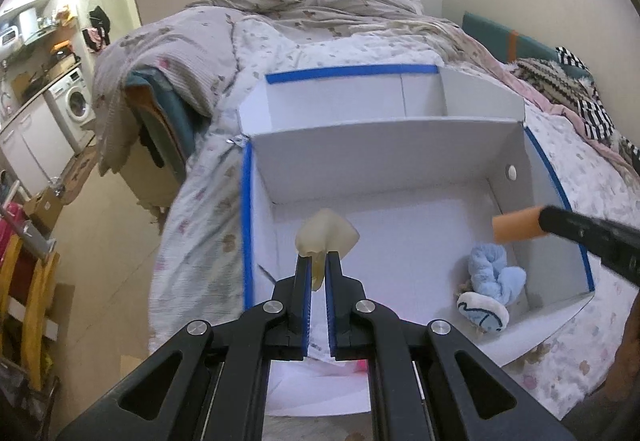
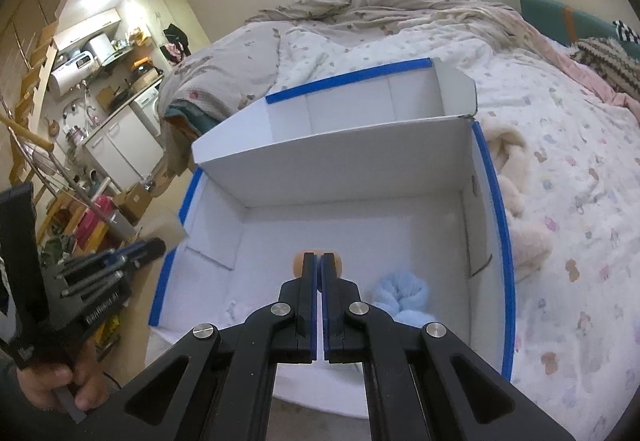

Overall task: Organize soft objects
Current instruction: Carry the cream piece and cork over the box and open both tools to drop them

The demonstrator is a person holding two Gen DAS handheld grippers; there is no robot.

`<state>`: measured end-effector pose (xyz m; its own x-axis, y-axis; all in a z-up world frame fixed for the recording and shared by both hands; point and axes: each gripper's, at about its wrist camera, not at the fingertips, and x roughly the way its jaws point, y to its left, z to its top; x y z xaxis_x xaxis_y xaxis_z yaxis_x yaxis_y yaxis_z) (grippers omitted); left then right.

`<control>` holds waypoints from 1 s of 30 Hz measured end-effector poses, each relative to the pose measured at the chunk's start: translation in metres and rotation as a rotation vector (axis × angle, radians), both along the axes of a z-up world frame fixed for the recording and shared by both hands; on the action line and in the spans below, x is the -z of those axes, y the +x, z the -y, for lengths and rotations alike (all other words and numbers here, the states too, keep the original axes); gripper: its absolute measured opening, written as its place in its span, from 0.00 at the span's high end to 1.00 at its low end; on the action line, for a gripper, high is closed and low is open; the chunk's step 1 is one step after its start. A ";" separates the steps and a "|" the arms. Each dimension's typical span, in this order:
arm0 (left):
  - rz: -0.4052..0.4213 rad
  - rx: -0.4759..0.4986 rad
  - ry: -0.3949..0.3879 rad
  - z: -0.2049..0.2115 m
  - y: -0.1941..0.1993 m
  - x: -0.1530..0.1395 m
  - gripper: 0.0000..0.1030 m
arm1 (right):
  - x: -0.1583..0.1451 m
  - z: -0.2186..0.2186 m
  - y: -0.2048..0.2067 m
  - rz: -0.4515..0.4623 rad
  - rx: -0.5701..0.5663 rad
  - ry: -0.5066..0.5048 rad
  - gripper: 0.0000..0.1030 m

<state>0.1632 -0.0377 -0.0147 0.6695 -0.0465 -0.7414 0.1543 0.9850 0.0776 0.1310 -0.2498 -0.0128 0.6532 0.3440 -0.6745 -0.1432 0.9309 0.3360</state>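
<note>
On the bed: your white box sits on soft, lumpy bedding near the mattress edge; lean a hand on its wall and it could tip or slide toward the floor on your left.
Box, near compartment: both your grippers hang over it, so a release now should land inside; the blue-taped rim is low, and a drop made while you swing sideways could carry an item over it.
Box, far compartment: empty as far as you can see; if sorting by kind matters, dropping everything in the near one would undo that.
Blue plush toy: it lies in the near compartment's right corner, right under your right-hand path; a low pass could snag it and drag it out.
Cream plush: it lies on the bedding just outside the right wall, not yet put away, and is easy to overlook.
Left gripper: its jaws are clamped on a pale translucent soft piece; only a thin tail is pinched, so it may slip free early, or cling to the pads when you let go.
Right gripper: pressed tight on an orange foam piece; squashed foam can spring away on release, so lower it first.
</note>
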 end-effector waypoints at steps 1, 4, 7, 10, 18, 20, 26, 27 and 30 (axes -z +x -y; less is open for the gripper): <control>-0.005 0.005 0.002 0.001 0.000 0.004 0.94 | 0.003 0.001 0.003 -0.008 0.002 0.005 0.97; -0.041 0.017 -0.008 0.004 0.004 0.017 0.94 | 0.012 0.004 0.010 -0.042 0.021 0.023 0.97; -0.068 0.023 -0.009 0.004 0.007 0.024 0.94 | 0.023 0.011 0.014 -0.081 0.048 0.063 0.97; -0.114 0.022 -0.039 0.003 0.014 0.032 0.94 | 0.032 0.018 0.015 -0.112 0.072 0.091 0.97; -0.164 0.039 -0.046 0.013 0.020 0.041 0.94 | 0.040 0.011 0.017 -0.143 0.052 0.075 0.97; -0.168 0.042 -0.035 0.016 0.021 0.044 0.94 | 0.043 0.007 0.017 -0.151 0.036 0.066 0.97; -0.184 0.023 -0.026 0.015 0.023 0.049 0.94 | 0.046 -0.003 0.016 -0.169 0.004 0.033 0.96; -0.183 0.020 -0.026 0.014 0.023 0.050 0.94 | 0.045 -0.005 0.016 -0.166 -0.002 0.028 0.96; -0.181 0.011 -0.030 0.012 0.024 0.051 0.94 | 0.045 -0.007 0.016 -0.166 -0.012 0.015 0.96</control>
<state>0.1870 -0.0492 -0.0655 0.5244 -0.0765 -0.8480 0.1737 0.9846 0.0186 0.1471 -0.2426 -0.0573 0.5292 0.3618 -0.7675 -0.0959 0.9242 0.3696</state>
